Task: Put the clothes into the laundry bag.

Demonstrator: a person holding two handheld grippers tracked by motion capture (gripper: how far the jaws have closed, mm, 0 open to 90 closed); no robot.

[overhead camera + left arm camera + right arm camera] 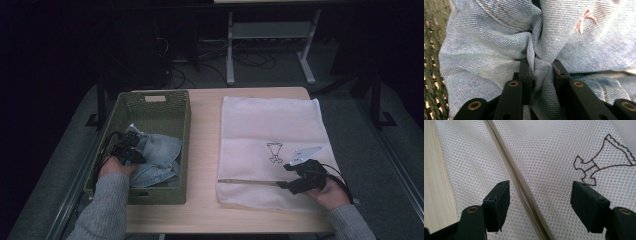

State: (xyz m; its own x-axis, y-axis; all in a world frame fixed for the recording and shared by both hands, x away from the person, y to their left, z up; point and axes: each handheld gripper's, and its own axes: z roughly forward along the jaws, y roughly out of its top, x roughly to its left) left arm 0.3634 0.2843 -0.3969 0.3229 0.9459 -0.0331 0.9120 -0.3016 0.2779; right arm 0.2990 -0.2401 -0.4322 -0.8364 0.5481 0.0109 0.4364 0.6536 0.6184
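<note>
Nearest us, our right claw (540, 202) hangs wide open over the zipper (519, 182) of the white mesh laundry bag (270, 130) lying on the bench (205, 150). Farther left, our left claw (540, 71) pinches a fold of the denim jeans (499, 50) in the green basket (186, 145). We judge lifting comes next; the bag needs opening.

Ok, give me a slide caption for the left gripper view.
Left tool pinching a fold of light blue denim inside the green basket.
</note>
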